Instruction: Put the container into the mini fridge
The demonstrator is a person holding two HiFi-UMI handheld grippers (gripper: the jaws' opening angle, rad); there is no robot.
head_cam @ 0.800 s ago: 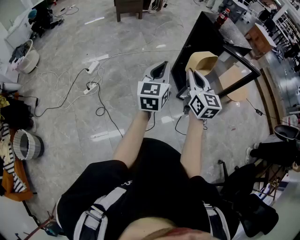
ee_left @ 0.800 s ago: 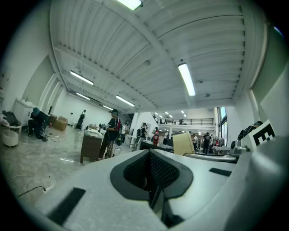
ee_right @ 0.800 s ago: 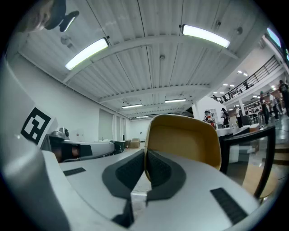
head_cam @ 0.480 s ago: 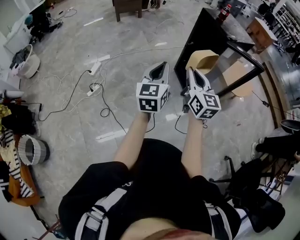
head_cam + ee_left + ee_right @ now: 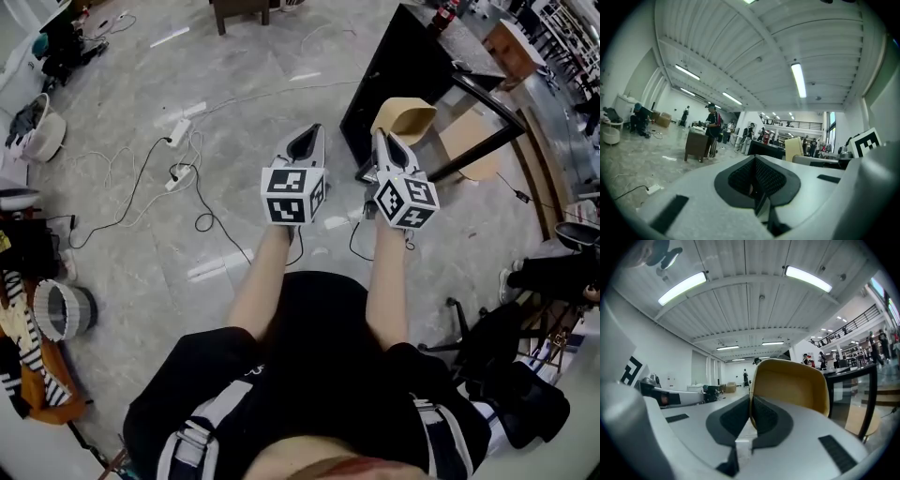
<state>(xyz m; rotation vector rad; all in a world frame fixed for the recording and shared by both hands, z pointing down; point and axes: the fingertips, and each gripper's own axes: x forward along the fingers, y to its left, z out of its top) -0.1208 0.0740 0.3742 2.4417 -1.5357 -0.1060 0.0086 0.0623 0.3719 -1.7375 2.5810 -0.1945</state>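
While the person holds both tools out side by side above the grey floor, the right tool is pinched shut on the thin rim of the tan container. The container is up in the air, off the floor, just beside the black table at the far right. The left tool has its jaws together with nothing between them.

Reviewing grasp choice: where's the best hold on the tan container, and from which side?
Grip the thin side wall at the rim. The container is open and hollow, so one jaw can go inside and one outside, coming in edge-on over the open mouth. The right gripper is shut on that wall in just this way, and it looks like a sound hold.
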